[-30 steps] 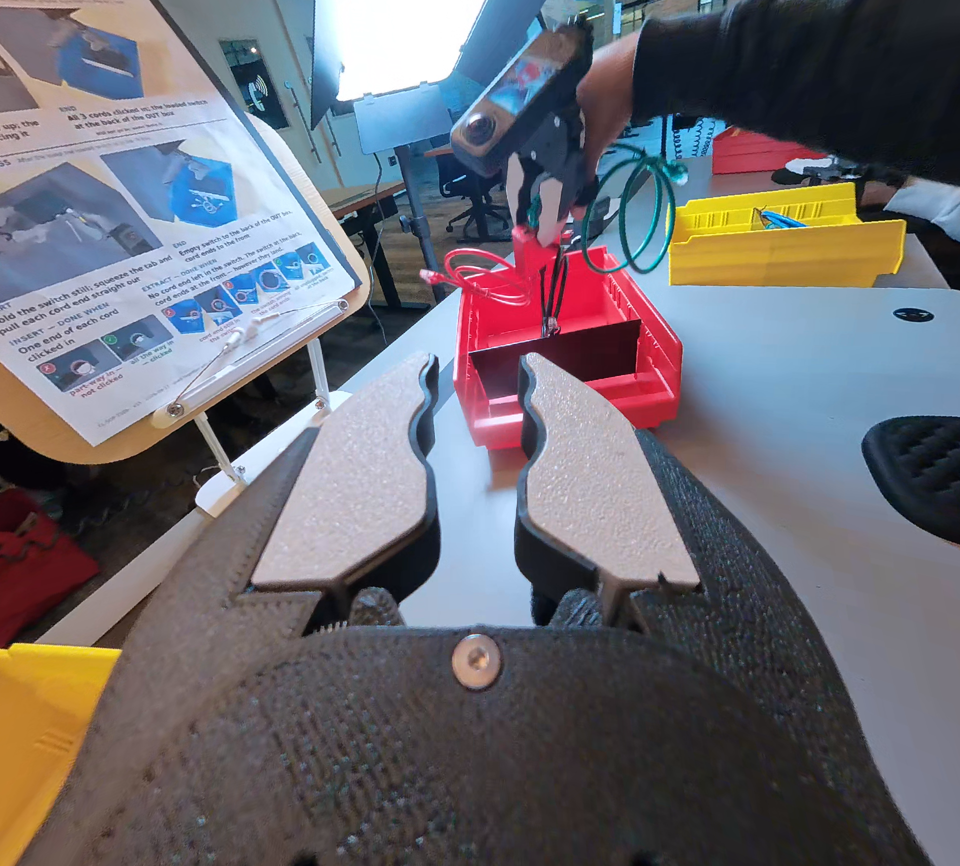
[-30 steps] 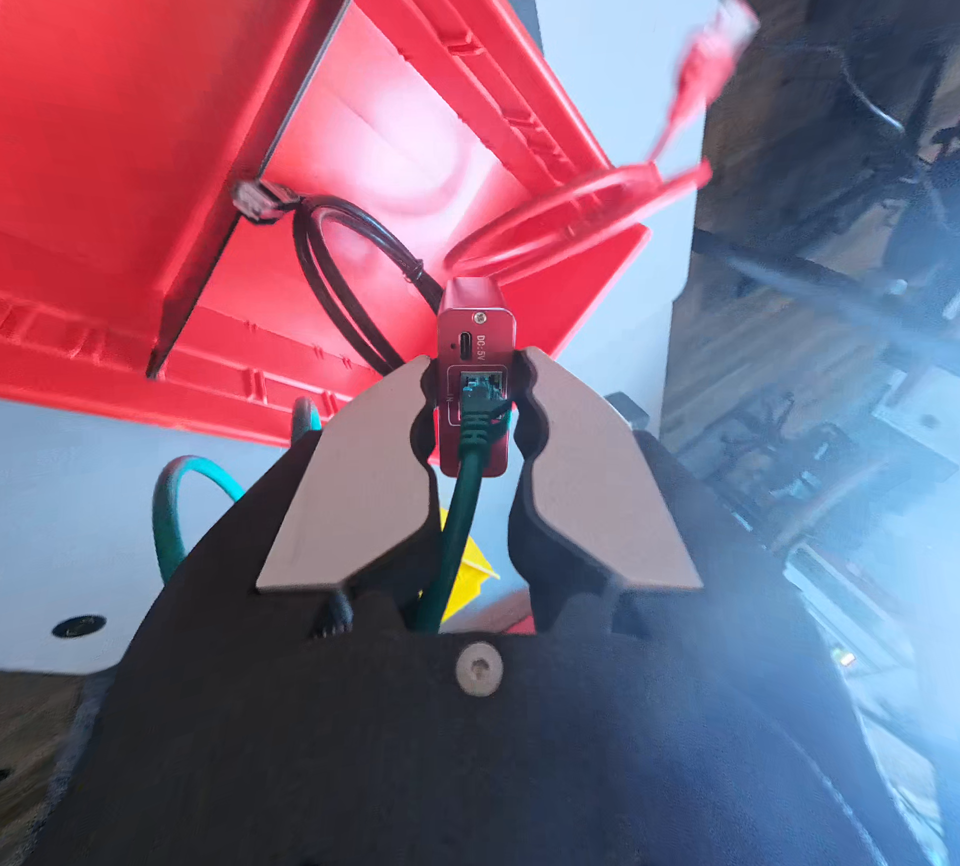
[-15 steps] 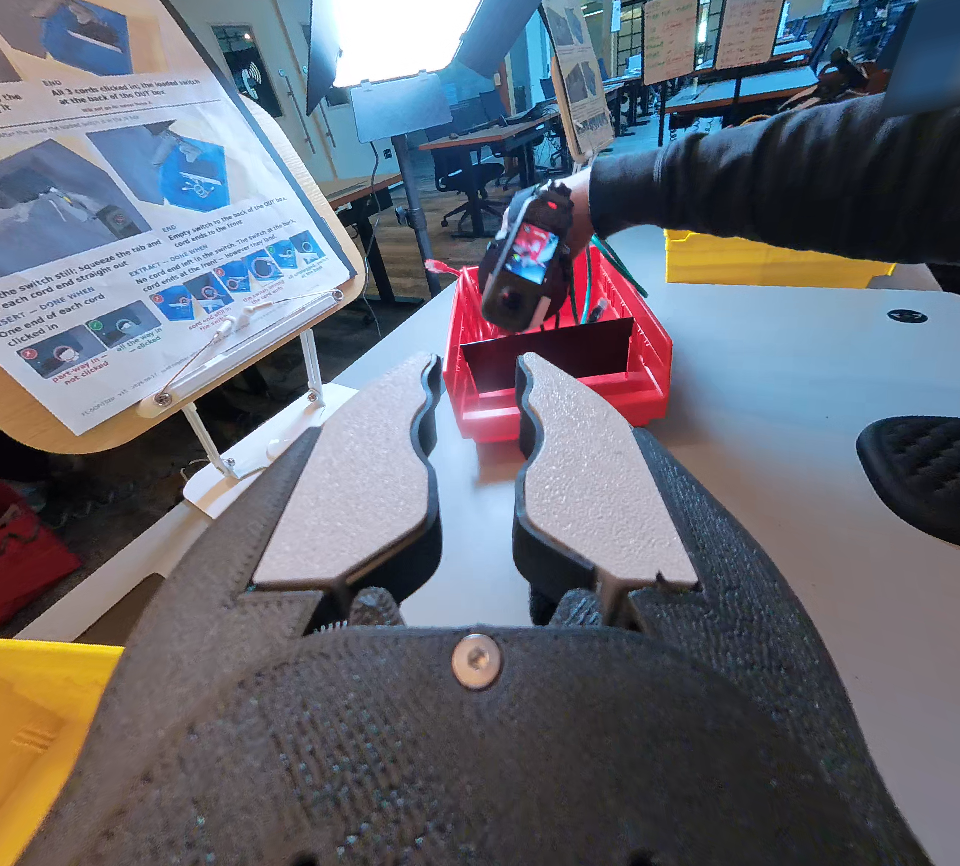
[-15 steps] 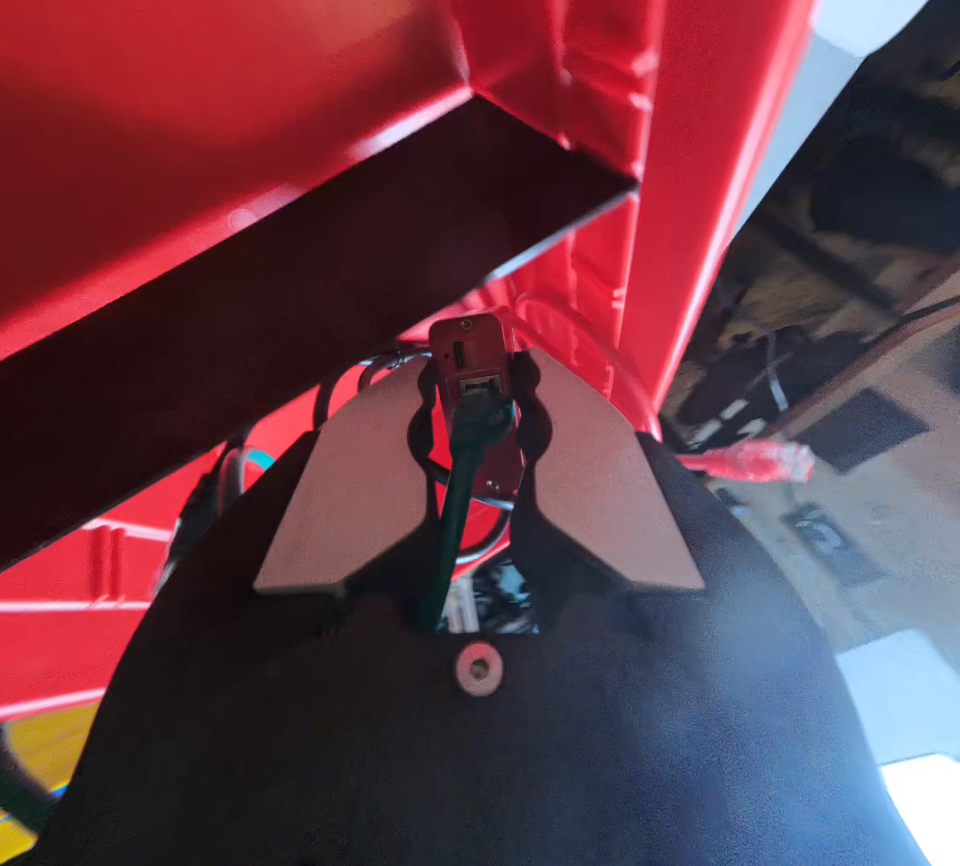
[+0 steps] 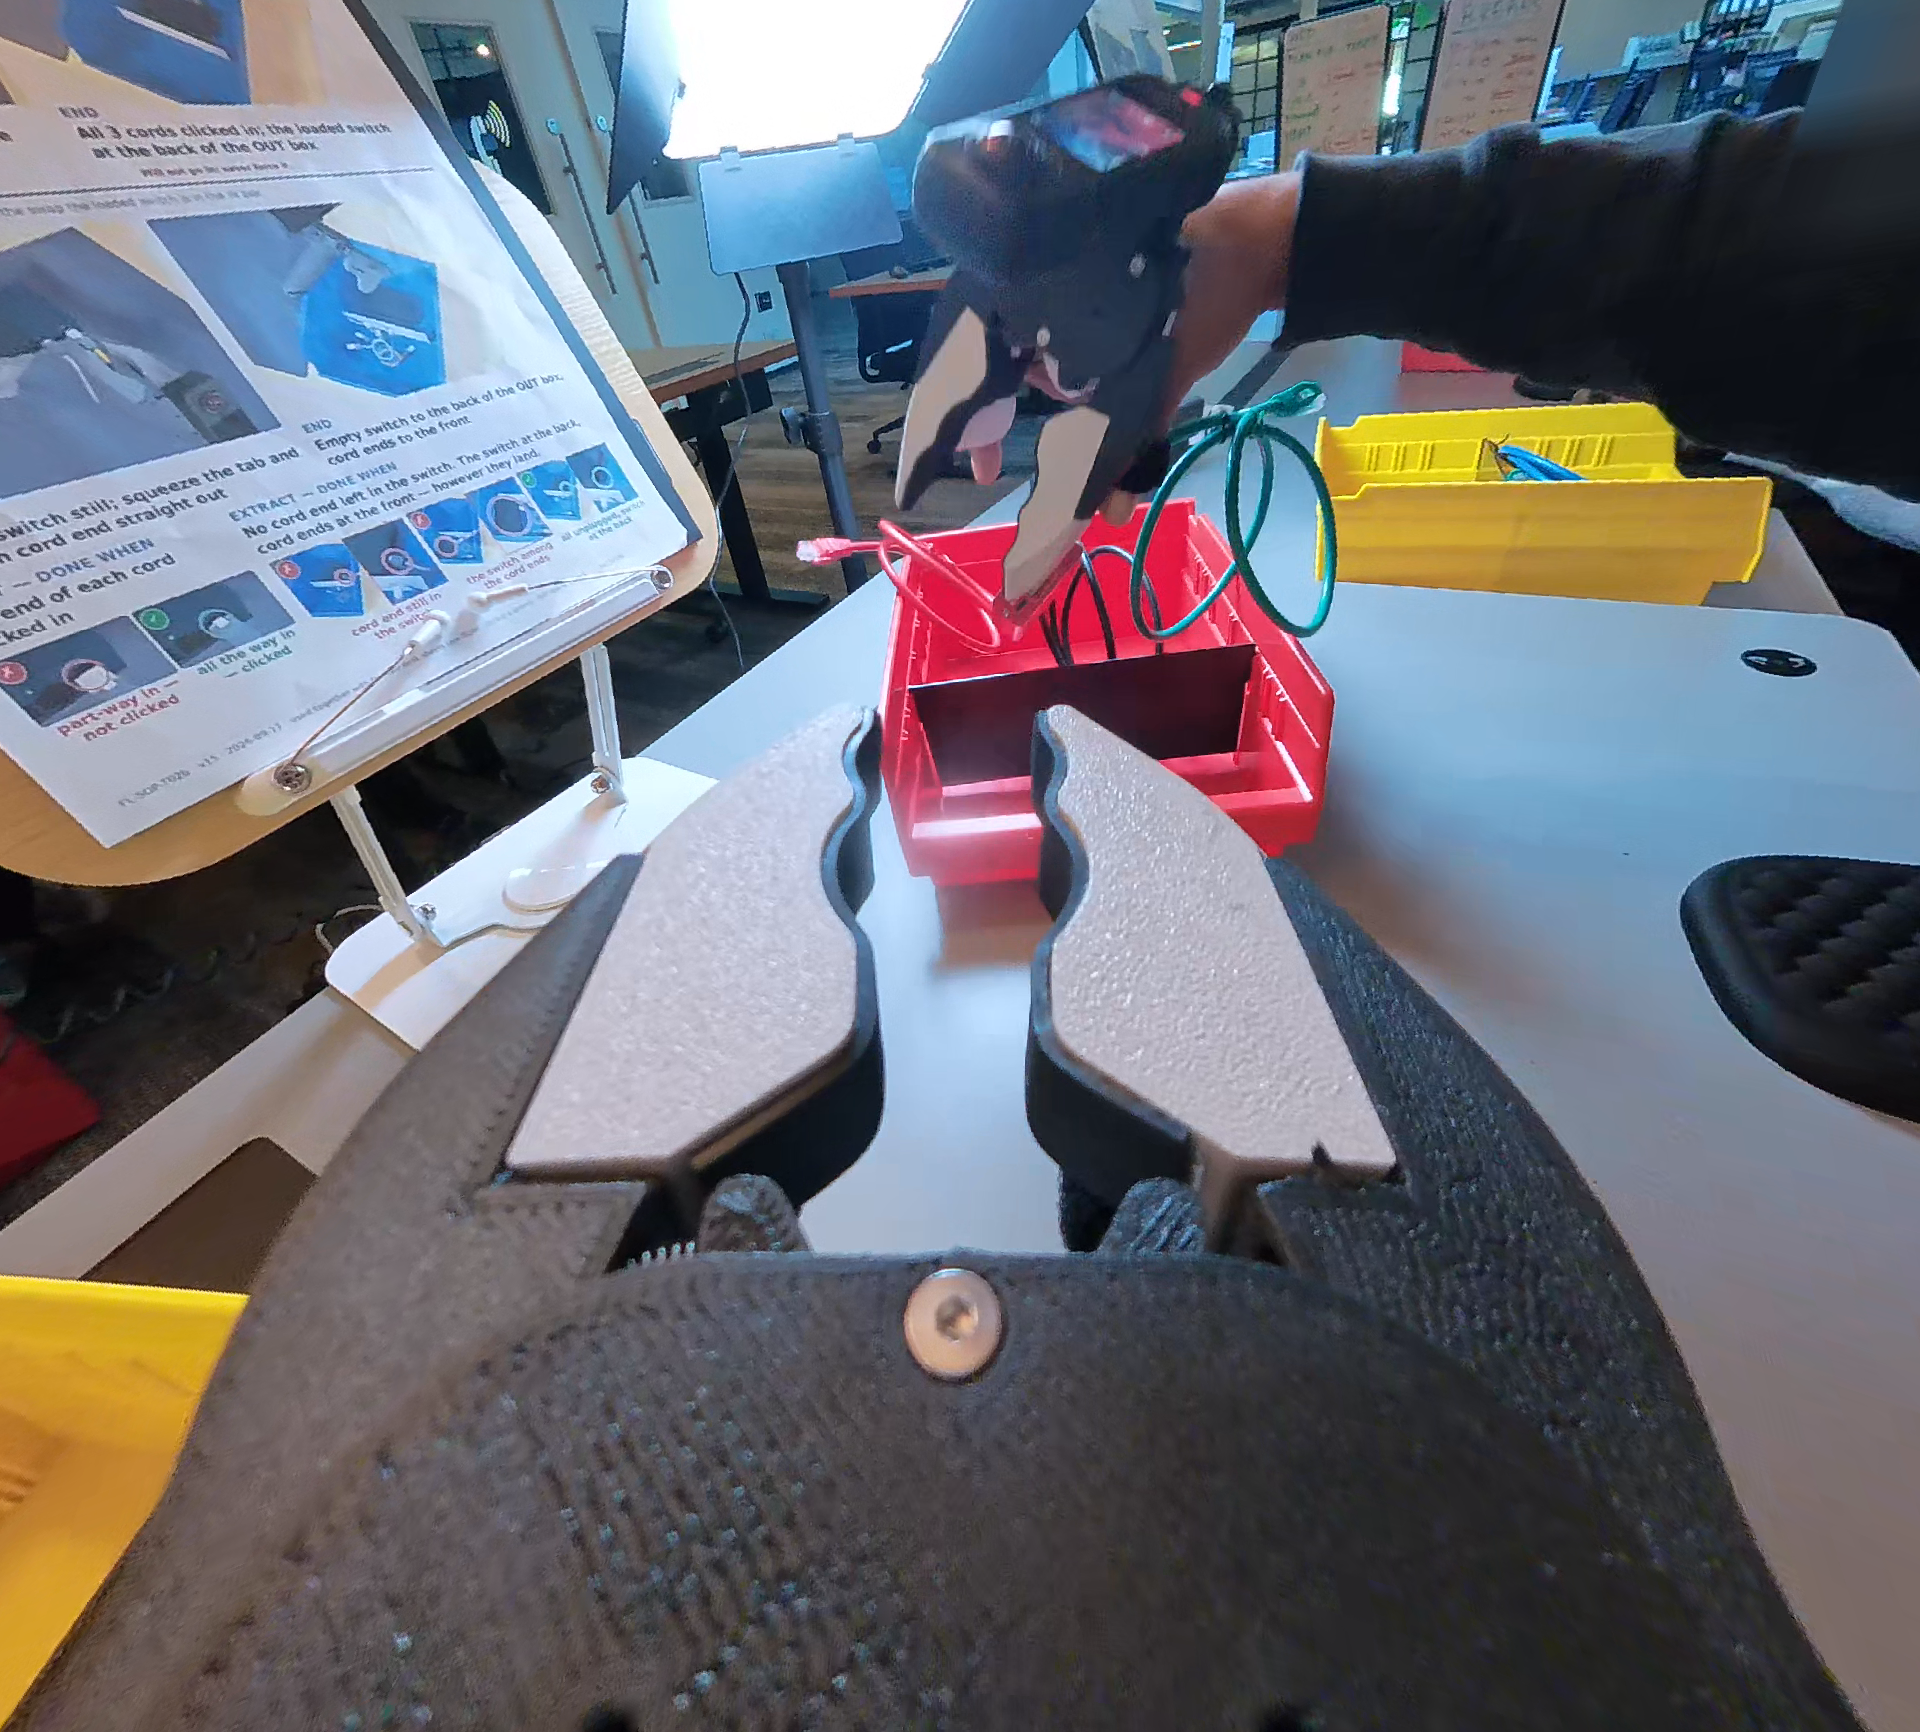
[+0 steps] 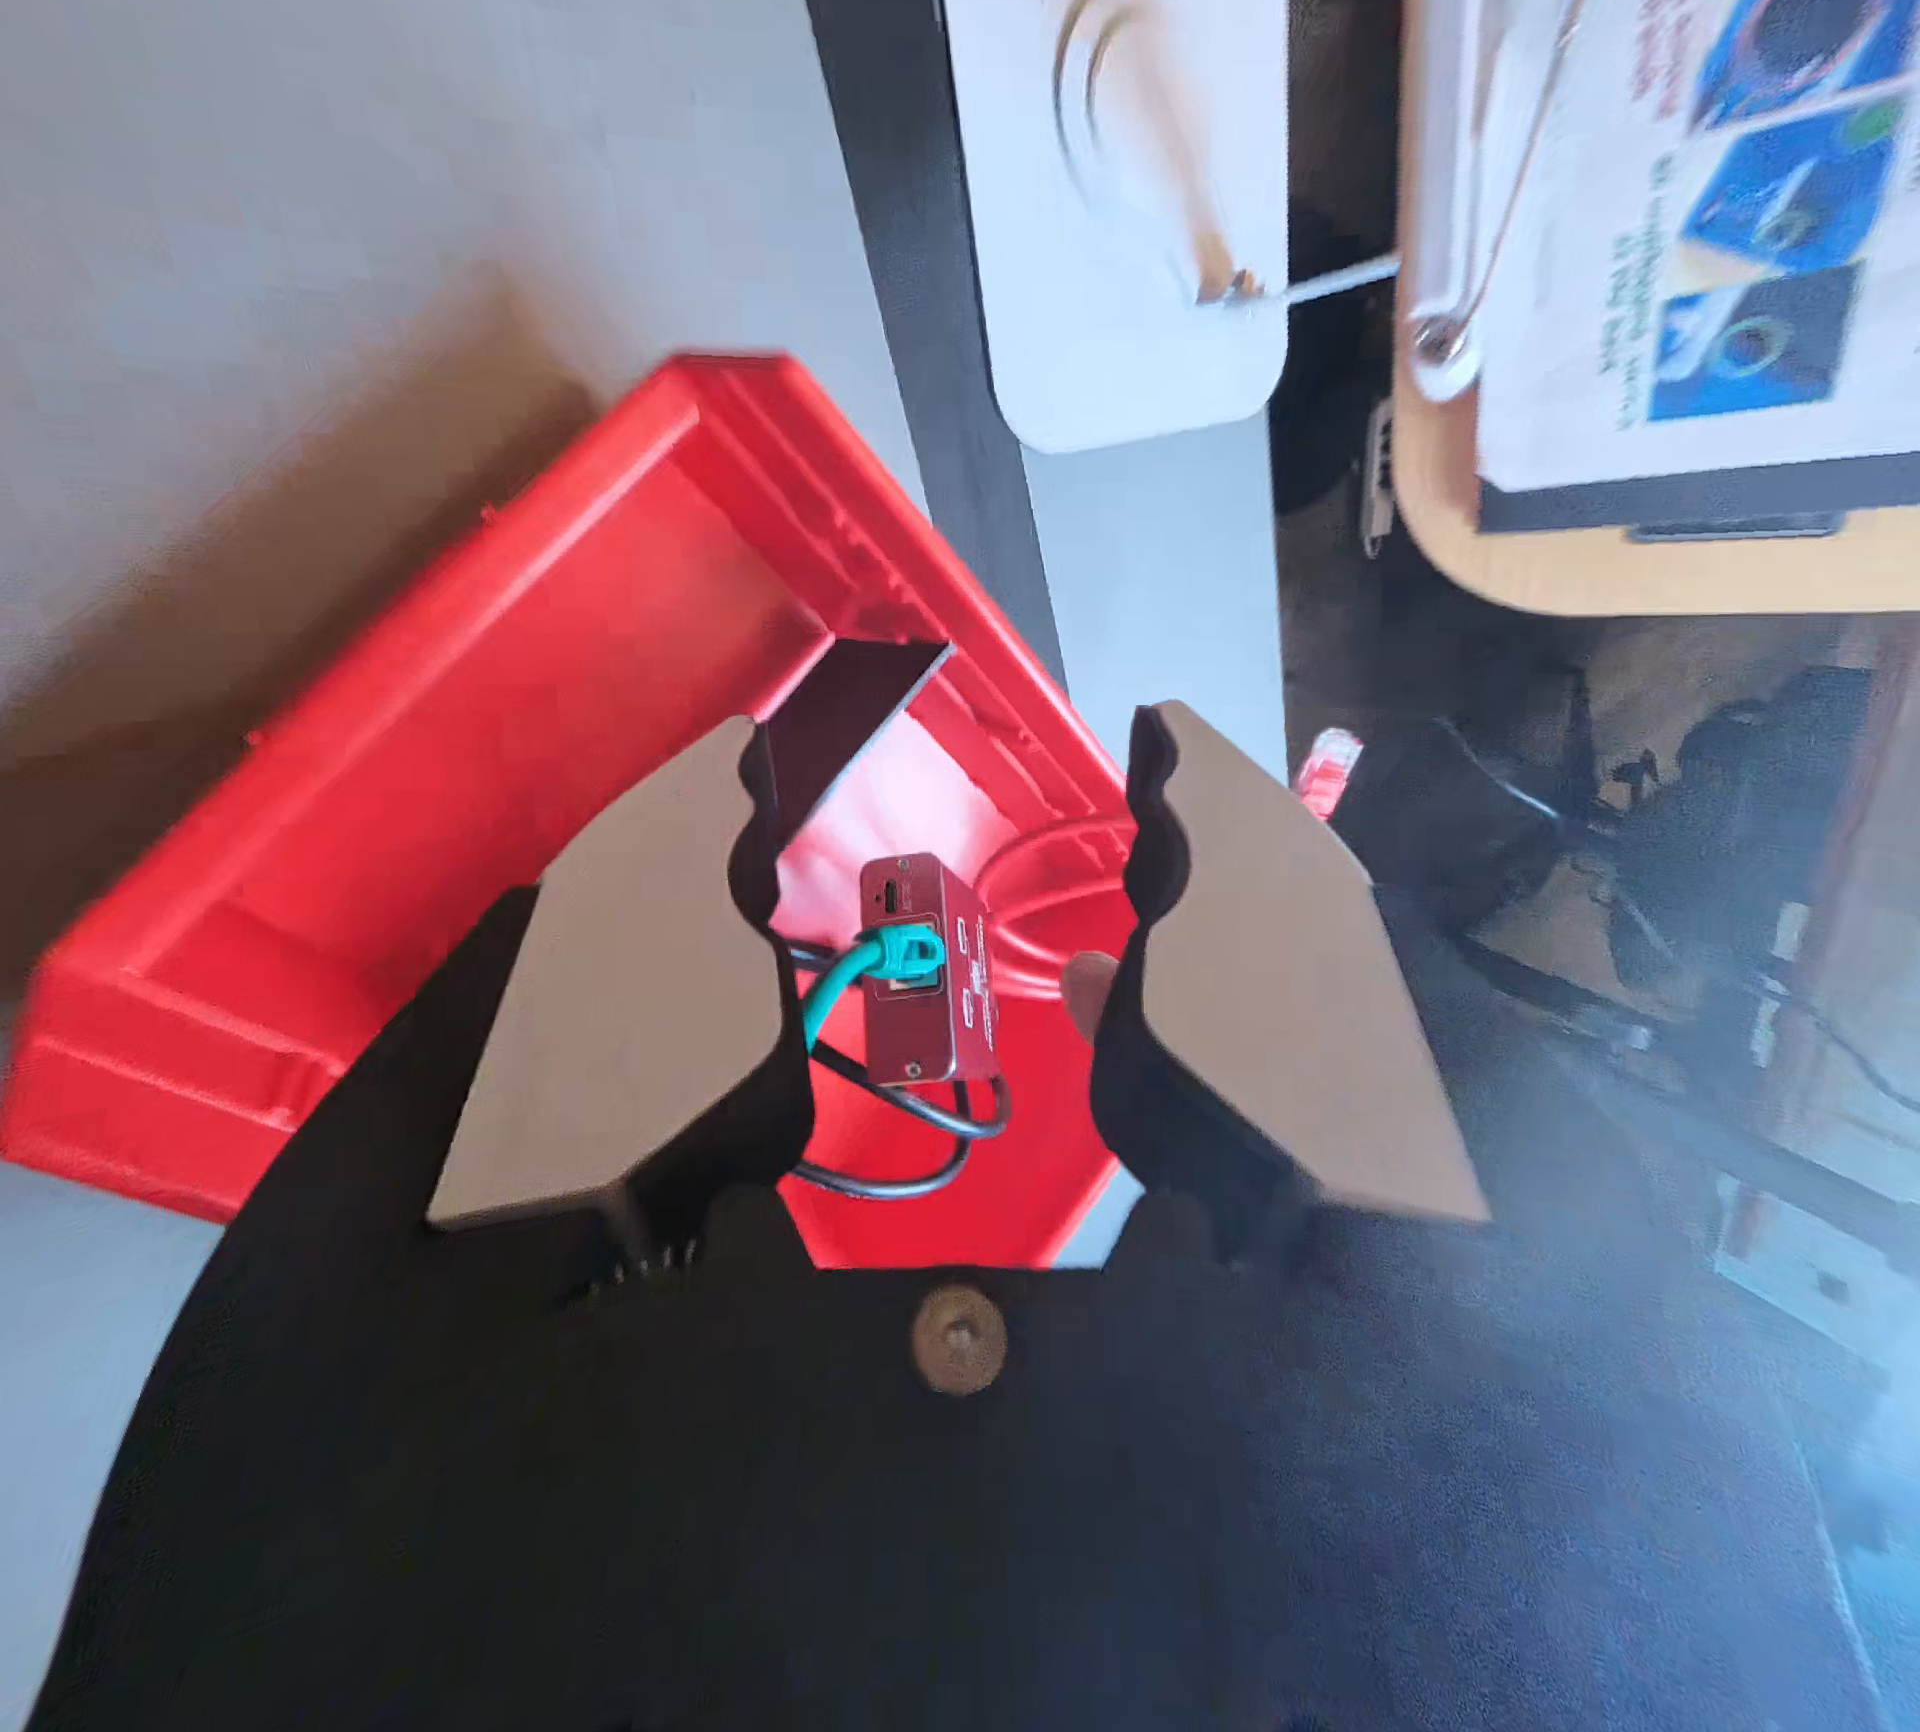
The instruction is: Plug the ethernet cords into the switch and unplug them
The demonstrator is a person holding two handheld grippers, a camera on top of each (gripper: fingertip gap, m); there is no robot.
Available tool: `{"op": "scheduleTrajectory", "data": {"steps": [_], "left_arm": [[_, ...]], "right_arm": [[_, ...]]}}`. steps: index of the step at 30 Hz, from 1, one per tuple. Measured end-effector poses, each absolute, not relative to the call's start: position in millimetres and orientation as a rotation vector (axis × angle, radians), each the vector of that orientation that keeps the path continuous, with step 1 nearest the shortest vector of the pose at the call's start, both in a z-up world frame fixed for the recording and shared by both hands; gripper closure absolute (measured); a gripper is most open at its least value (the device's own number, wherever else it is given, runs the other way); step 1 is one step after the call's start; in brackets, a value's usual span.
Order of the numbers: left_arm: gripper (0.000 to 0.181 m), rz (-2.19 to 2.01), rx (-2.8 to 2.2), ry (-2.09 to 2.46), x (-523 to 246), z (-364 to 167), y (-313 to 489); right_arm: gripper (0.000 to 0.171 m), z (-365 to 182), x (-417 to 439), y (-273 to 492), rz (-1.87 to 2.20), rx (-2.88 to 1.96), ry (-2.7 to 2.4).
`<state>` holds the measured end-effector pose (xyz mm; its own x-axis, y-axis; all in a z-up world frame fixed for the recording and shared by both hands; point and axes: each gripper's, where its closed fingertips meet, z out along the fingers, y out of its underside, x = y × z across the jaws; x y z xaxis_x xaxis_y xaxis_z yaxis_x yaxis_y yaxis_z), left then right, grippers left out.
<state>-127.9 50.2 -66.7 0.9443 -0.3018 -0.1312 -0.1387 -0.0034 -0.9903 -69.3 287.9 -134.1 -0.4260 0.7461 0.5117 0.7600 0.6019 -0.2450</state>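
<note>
Grey bench (image 5: 1558, 747) at centre frame carries a red bin (image 5: 1101, 747); inside, a black divider (image 5: 1081, 706) fronts the switch (image 6: 925, 970), right gripper (image 6: 951, 747) jaws wide above, left gripper (image 5: 951, 747) jaws narrow, empty.

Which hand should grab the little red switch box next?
Probably the right hand-held gripper: it hangs open directly over the switch in the red bin. The left hand-held gripper sits outside the bin's front.
</note>
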Motion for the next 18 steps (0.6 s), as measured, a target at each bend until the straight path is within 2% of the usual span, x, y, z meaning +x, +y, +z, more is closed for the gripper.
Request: {"op": "scheduleTrajectory", "data": {"steps": [5, 8, 10, 15, 18], "left_arm": [[0.154, -0.133, -1.585, 0.351, -126, -68, 51], [0.154, -0.133, -1.578, 0.347, -126, -65, 49], [0.154, -0.13, -1.576, 0.347, -127, -64, 48], [0.154, -0.132, -1.555, 0.345, -127, -56, 43], [0.155, -0.127, -1.606, 0.354, -129, -60, 39]], "right_arm": [[0.113, -107, -87, 228, 0.133, -1.302, -2.052], [0.111, -136, -89, 171, 0.299, -1.525, -2.035], [0.106, -174, -81, 159, 0.128, -1.561, -2.063], [0.103, -258, -57, 206, -0.473, -1.608, -1.995], [0.127, -279, -53, 229, -0.546, -1.575, -1.989]]}}
